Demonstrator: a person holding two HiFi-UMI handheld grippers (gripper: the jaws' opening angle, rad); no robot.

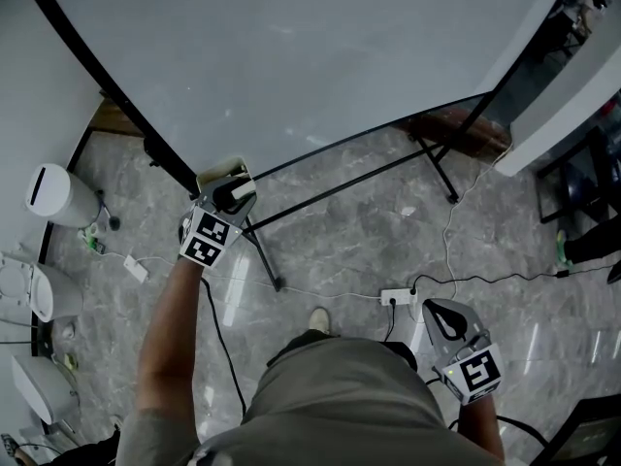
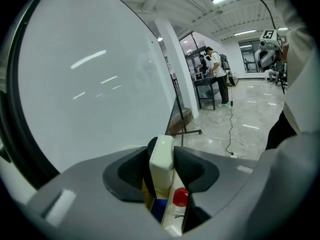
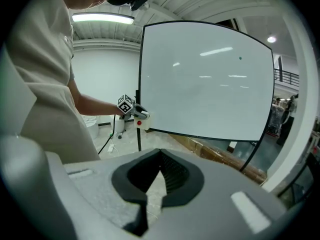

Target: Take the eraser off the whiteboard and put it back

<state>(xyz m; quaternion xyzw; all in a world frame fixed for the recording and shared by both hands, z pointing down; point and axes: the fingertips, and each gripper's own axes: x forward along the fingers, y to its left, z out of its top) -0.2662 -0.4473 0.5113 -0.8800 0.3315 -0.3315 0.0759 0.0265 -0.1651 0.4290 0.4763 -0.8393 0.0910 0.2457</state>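
The left tool grips the cream whiteboard eraser between its pads. It is at the lower edge of the whiteboard, left of centre in the head view; whether it touches the surface I cannot tell. The right tool hangs closed and empty at lower right. The step looks like the carry. The next move calls for pressing the eraser flat onto the board, then opening the jaws.
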